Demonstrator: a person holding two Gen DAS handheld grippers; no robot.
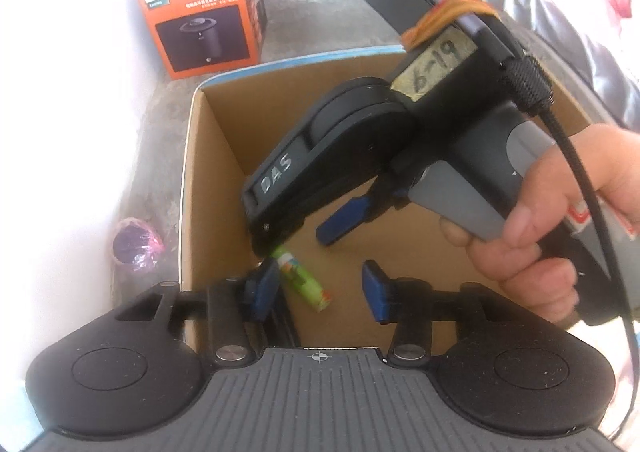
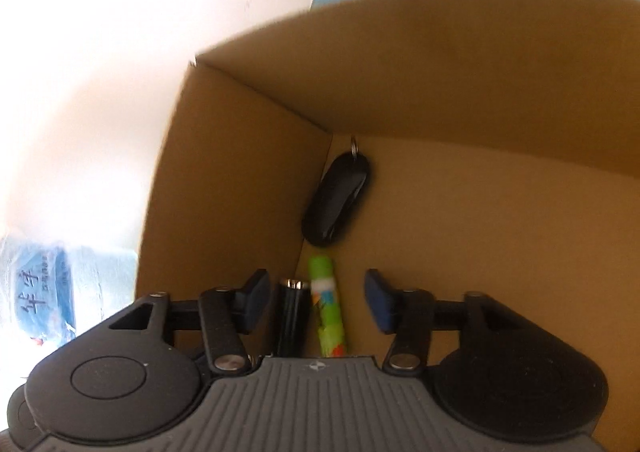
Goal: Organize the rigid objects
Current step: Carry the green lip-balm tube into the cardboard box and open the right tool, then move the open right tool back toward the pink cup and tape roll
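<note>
Both grippers — left (image 1: 320, 292), right (image 2: 316, 302) — gape empty over a green, seemingly printed tube (image 2: 329, 308).

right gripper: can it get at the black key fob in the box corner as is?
Probably yes. The right gripper is open inside the cardboard box, and the key fob lies uncovered ahead, though tight against the wall.

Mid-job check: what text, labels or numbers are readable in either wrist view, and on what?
"DAS": on the right gripper body.
"6-19": handwritten tape label on that gripper.
Orange box: white print, too small to read.
Blue package: Chinese characters, too blurred.
Green tube: pictures only, nothing legible.
</note>
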